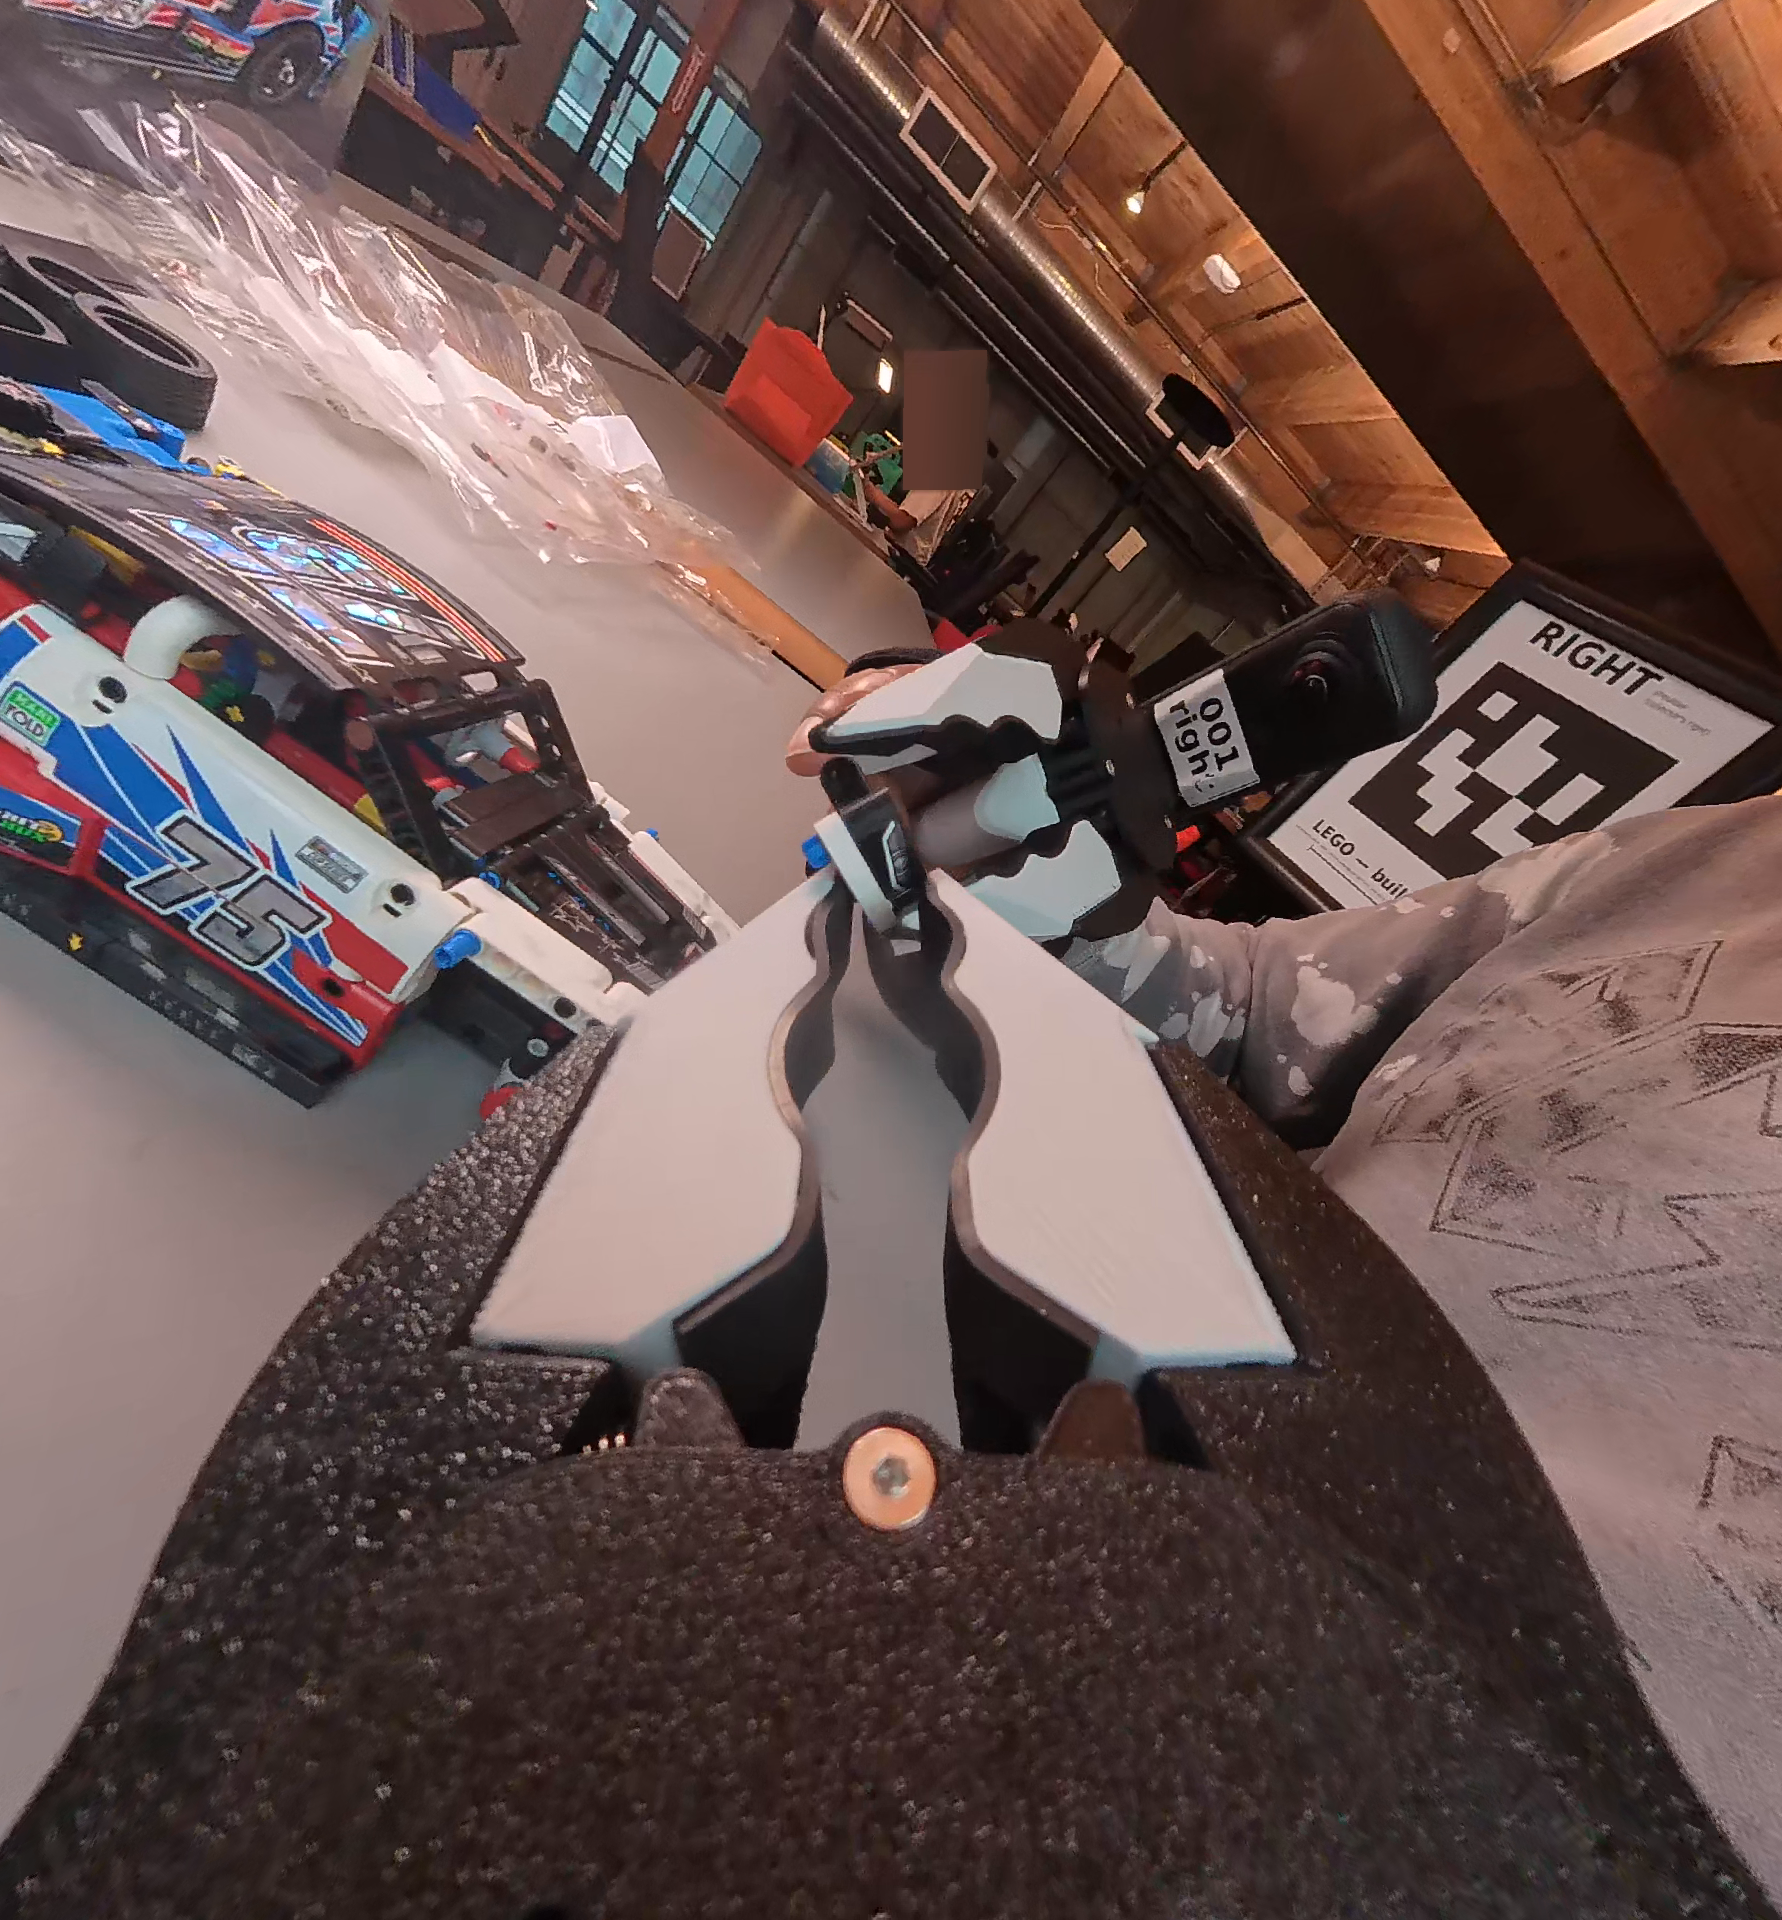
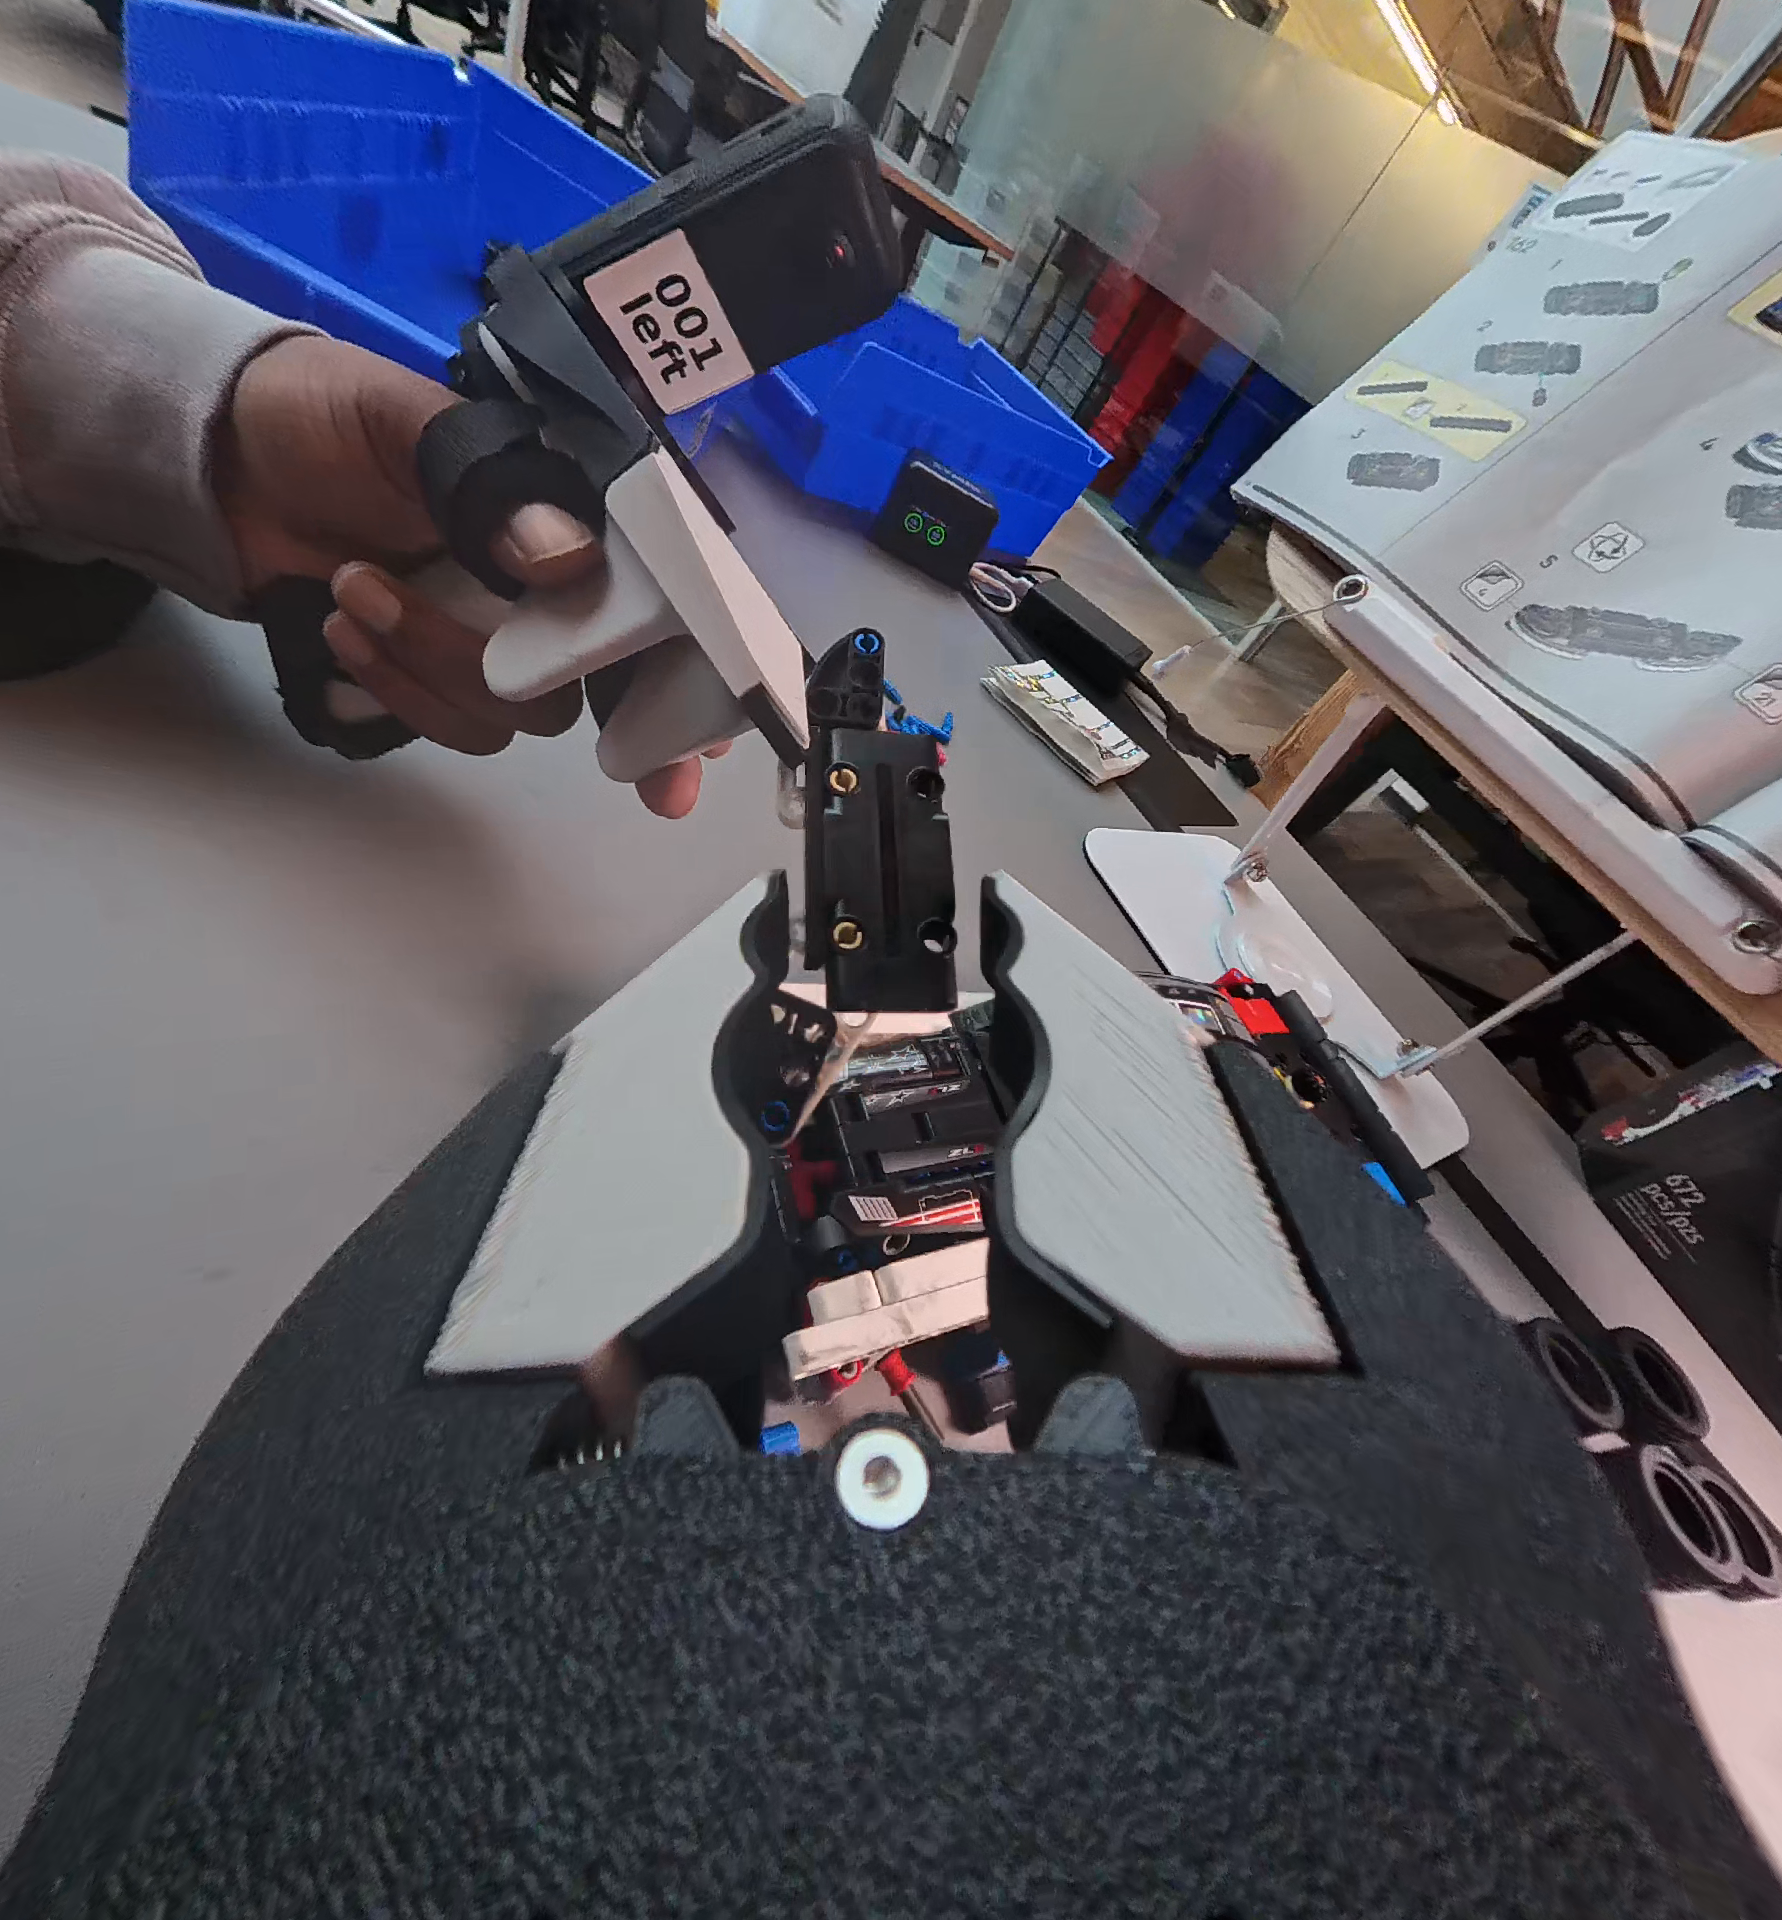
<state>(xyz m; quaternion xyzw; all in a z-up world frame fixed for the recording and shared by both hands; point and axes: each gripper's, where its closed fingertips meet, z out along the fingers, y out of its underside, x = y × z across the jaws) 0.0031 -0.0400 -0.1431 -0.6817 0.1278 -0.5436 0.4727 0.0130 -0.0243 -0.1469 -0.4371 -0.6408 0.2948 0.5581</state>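
Note:
My left gripper (image 1: 882,899) is shut on a small brick assembly (image 1: 866,862) that is white and black with a blue pin, and holds it above the table. In the right wrist view this assembly (image 2: 882,862) looks black, with gold pins, and the left gripper (image 2: 793,732) pinches its upper left edge. My right gripper (image 2: 887,914) is open. Its fingers (image 2: 1074,1091) stand on either side of the assembly's lower end with narrow gaps. In the left wrist view the right gripper (image 1: 928,727), held by a hand, meets the assembly from the far side.
A red, white and blue toy race car (image 1: 222,831) lies on the grey table (image 1: 191,1247), with loose tyres (image 1: 139,353) and clear plastic bags (image 1: 430,395) behind it. An open instruction booklet on a stand (image 2: 1593,468), blue bins (image 2: 367,197) and tyres (image 2: 1687,1517) surround the work area. Both grippers' tips are close together, under 4 cm apart.

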